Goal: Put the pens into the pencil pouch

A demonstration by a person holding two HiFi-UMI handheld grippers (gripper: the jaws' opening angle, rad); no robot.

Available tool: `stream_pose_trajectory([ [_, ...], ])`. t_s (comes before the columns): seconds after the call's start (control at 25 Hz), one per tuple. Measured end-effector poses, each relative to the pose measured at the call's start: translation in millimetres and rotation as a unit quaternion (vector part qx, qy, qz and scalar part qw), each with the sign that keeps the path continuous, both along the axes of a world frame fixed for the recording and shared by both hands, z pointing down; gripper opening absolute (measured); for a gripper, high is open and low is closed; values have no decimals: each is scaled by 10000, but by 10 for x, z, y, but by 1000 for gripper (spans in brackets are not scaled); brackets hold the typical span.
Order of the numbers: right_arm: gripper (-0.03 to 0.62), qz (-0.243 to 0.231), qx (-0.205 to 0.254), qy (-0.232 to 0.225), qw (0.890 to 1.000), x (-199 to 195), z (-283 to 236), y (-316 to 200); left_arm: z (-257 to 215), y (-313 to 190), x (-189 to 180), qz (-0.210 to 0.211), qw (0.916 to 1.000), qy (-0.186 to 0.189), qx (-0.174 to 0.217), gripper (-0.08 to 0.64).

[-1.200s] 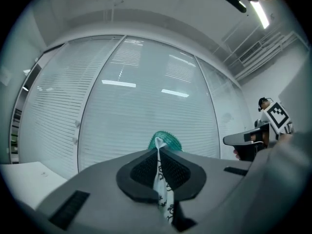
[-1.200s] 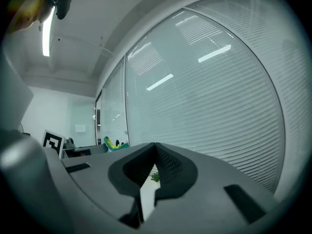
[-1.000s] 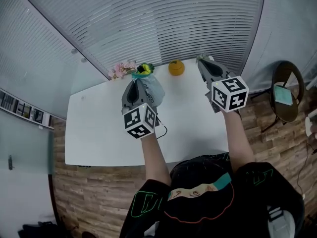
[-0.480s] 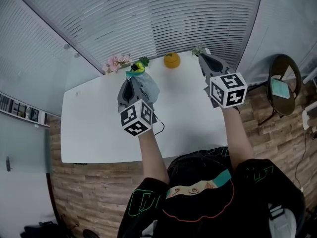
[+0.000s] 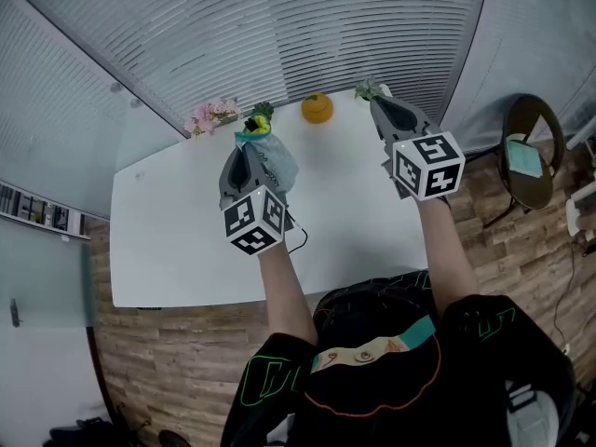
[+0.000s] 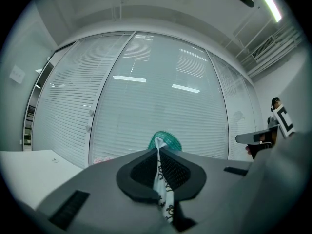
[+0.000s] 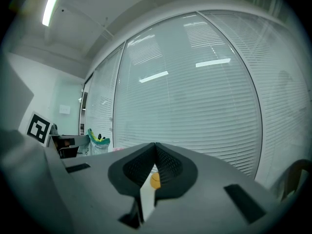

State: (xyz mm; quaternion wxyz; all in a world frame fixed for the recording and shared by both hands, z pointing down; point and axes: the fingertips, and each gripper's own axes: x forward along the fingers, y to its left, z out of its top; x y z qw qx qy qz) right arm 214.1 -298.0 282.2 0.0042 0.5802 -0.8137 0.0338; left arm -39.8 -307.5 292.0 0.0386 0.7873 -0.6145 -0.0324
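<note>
My left gripper (image 5: 248, 149) is shut on the pencil pouch (image 5: 273, 163), a pale translucent bag with a teal rim, and holds it above the white table (image 5: 168, 231). Pens (image 5: 257, 124) with yellow and black ends stick out of its top. In the left gripper view the printed pouch fabric (image 6: 162, 184) is pinched between the pads, with the teal rim (image 6: 165, 140) just beyond the left gripper (image 6: 158, 149). My right gripper (image 5: 379, 106) hovers over the table's far right corner, shut and empty. The right gripper view shows the right gripper (image 7: 155, 144) closed and the hanging pouch (image 7: 99, 143) off to the left.
An orange round object (image 5: 317, 108), pink flowers (image 5: 210, 114) and a green sprig (image 5: 365, 88) sit along the table's far edge. A thin black cable (image 5: 300, 240) lies near the left hand. A dark round chair (image 5: 527, 152) stands on the wooden floor at the right.
The left gripper has sunk a little with the pouch still in it. The right gripper has stayed about where it was, and both stay shut.
</note>
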Motion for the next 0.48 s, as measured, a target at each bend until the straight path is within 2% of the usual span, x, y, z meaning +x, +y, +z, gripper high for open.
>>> stream_pose_trajectory([
  [0.48,3,50,41,31,10000,64,88,70,185,0,122,210,9995,-124,-204,-2],
])
